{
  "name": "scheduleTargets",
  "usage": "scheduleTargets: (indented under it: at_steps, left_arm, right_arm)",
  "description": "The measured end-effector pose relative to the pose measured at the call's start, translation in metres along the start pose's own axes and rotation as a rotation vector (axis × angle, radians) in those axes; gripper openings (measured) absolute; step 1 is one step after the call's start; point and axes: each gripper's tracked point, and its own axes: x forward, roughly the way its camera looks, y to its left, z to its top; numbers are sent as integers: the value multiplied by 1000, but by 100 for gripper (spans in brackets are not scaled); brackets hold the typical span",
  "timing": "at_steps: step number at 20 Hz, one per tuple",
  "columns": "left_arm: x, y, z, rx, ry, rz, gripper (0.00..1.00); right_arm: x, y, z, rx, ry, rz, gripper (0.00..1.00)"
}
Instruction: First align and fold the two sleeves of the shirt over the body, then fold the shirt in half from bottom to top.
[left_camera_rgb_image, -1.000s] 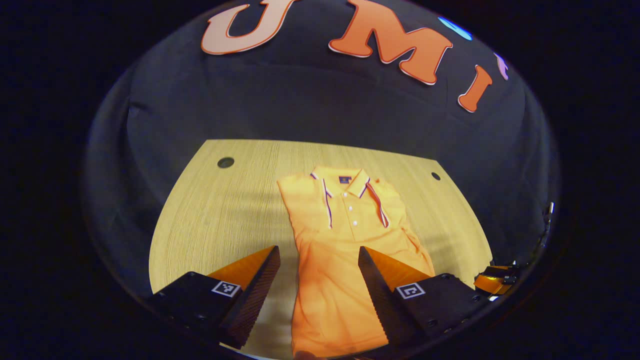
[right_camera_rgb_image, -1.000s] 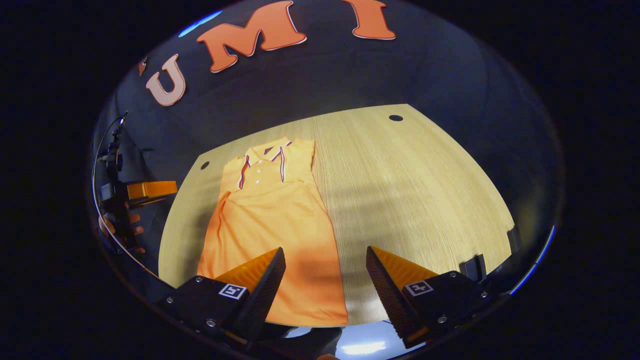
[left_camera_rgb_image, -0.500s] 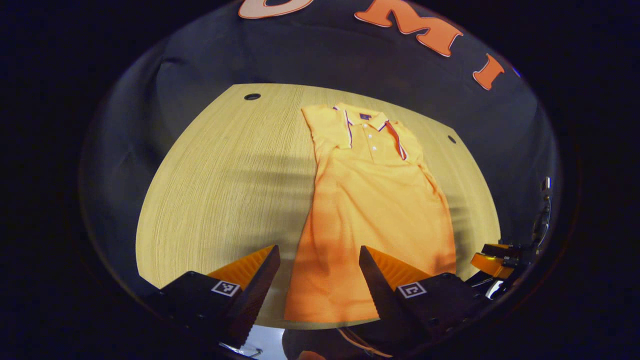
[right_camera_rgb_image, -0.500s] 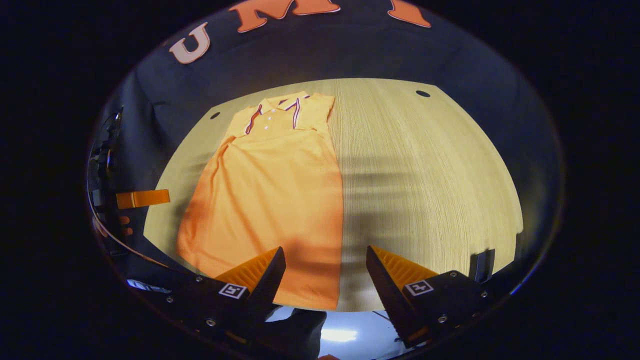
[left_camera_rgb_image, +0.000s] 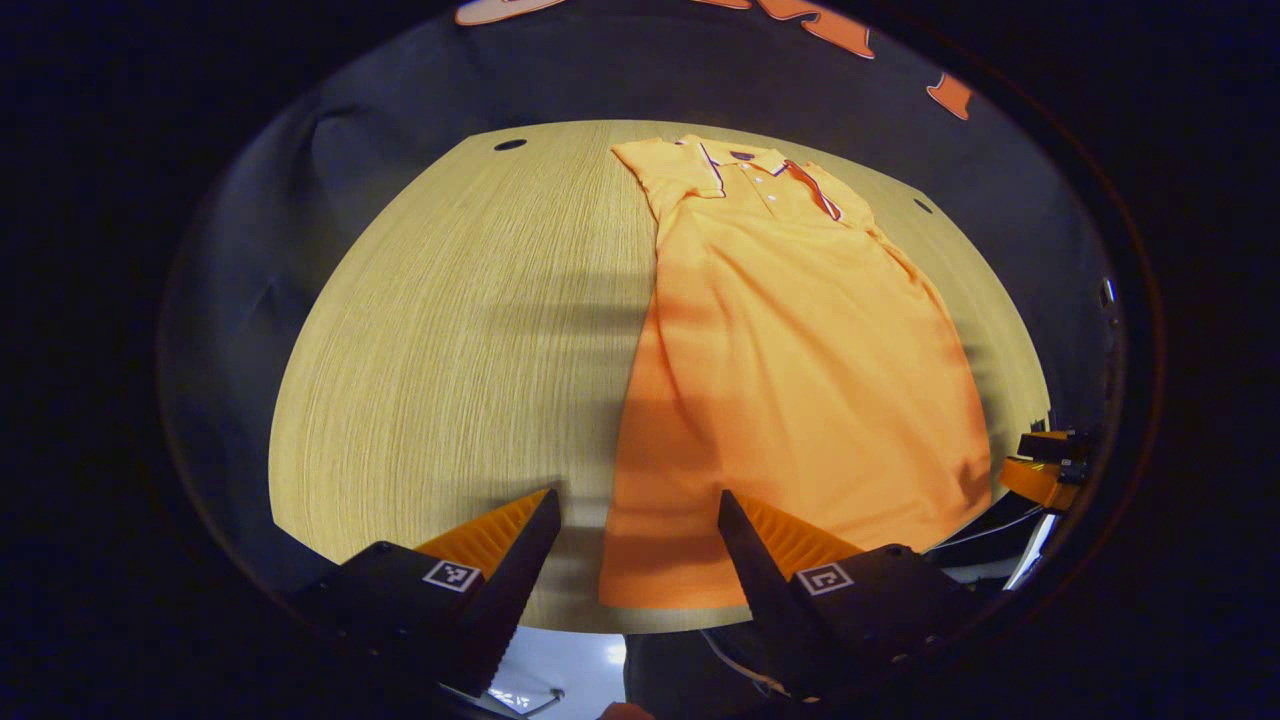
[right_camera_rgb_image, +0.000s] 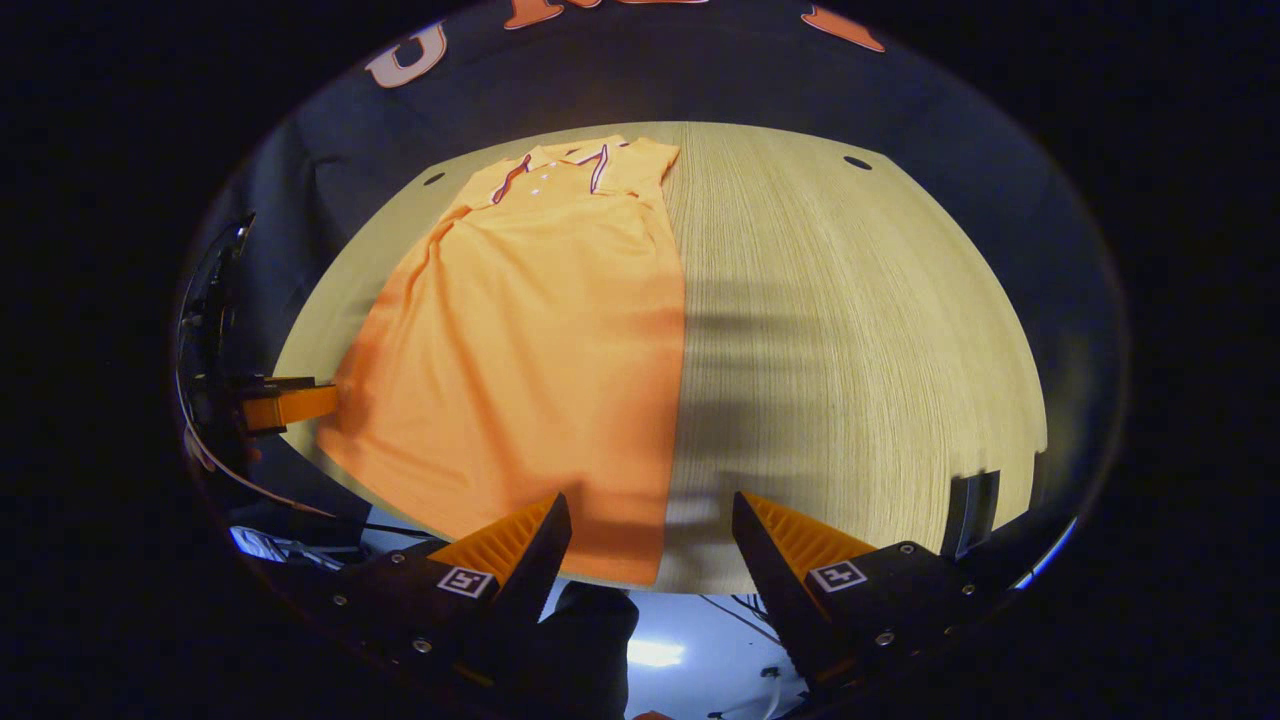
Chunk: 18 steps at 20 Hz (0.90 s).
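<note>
An orange polo shirt (left_camera_rgb_image: 790, 340) (right_camera_rgb_image: 545, 340) lies flat on the wooden table (left_camera_rgb_image: 450, 330) (right_camera_rgb_image: 860, 330), collar at the far end, both sleeves folded in over the body. My left gripper (left_camera_rgb_image: 635, 515) hangs open above the shirt's near hem at its left corner. My right gripper (right_camera_rgb_image: 650, 520) hangs open above the hem's right corner, at the table's near edge. Neither holds anything. The right gripper (left_camera_rgb_image: 1040, 470) shows at the right edge of the left gripper view, and the left gripper (right_camera_rgb_image: 280, 403) at the left edge of the right gripper view.
The table has small round holes (left_camera_rgb_image: 509, 145) (right_camera_rgb_image: 857, 162) near its far corners. Bare wood lies on both sides of the shirt. Below the near edge the floor (right_camera_rgb_image: 650, 650) shows, with cables. A dark bracket (right_camera_rgb_image: 970, 500) sits at the table's right near edge.
Both grippers have drawn back toward the table's near edge and tilted down, so the shirt's hem now lies between each pair of fingers. The shirt has not moved.
</note>
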Motion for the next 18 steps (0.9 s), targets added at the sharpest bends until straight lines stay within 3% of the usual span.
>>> scheduleTargets:
  at_steps: [4,10,11,12,14,15,17,18]
  left_arm:
    - [2,0,-26,14,12,7,98]
    - [-1,0,-30,16,-67,31,99]
    - [-3,0,-32,22,-89,28,99]
    - [-2,0,-32,19,-106,28,99]
    - [-3,1,-29,18,-158,34,99]
    - [-2,-3,-31,29,-176,18,99]
    - [1,-20,-28,89,-198,-18,87]
    - [2,-24,-27,103,-198,-11,68]
  right_arm:
    - [3,4,-17,-7,12,4,99]
    - [15,16,-44,-38,46,9,99]
    - [16,15,-39,-62,7,-9,99]
    - [18,15,-39,-96,-5,-26,92]
    - [20,25,-38,-106,-47,-21,94]
    - [20,26,-33,-99,-75,-19,88]
    - [24,24,-24,-68,-123,-28,69]
    - [26,24,-21,-29,-137,-26,34]
